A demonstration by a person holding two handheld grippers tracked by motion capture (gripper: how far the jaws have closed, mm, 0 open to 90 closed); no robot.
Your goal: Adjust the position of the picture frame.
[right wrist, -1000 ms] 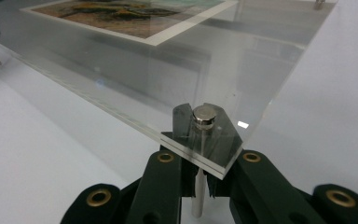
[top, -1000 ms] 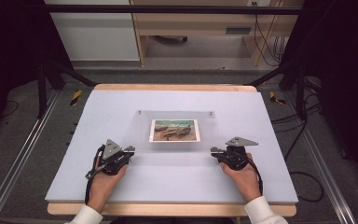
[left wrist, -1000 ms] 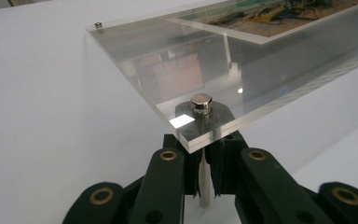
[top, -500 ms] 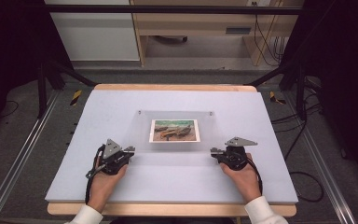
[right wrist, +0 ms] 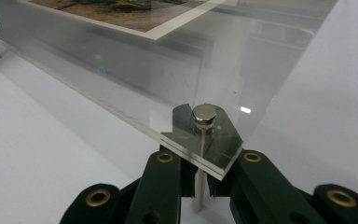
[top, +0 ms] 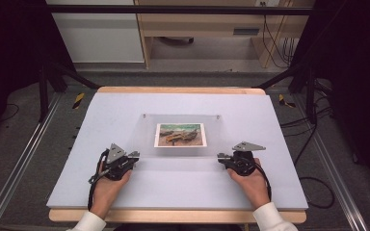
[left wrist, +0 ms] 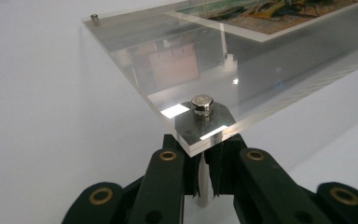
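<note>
Our left claw [top: 134,155] is closed on a thin metal leg [left wrist: 204,186] under the near left corner of the clear frame [top: 221,137]; in the left gripper view the black jaws meet around that post just below the acrylic edge, with a round stud [left wrist: 202,103] sitting on top of the corner at 12 o'clock from the jaws. Our right claw [top: 220,156] is clamped the same way on the leg [right wrist: 198,184] under the near right corner, its own stud [right wrist: 204,115] right above the jaws in the right gripper view.

From the high view, the frame lies flat, slightly raised on its legs, at the middle of the desk [top: 101,115]. The left claw meets it at about 8 o'clock of the frame, the right claw at about 4 o'clock. Our hands sit behind the claws toward 6 o'clock, with white sleeves at the desk's near edge.

Inside the frame, a small picture [top: 180,134] in browns and greens with a white border lies near the centre, roughly 12 o'clock from the midpoint between our claws. Two more studs mark the far corners, at about 11 and 1 o'clock of the picture.

The desk top is pale lilac over a wooden edge.
</note>
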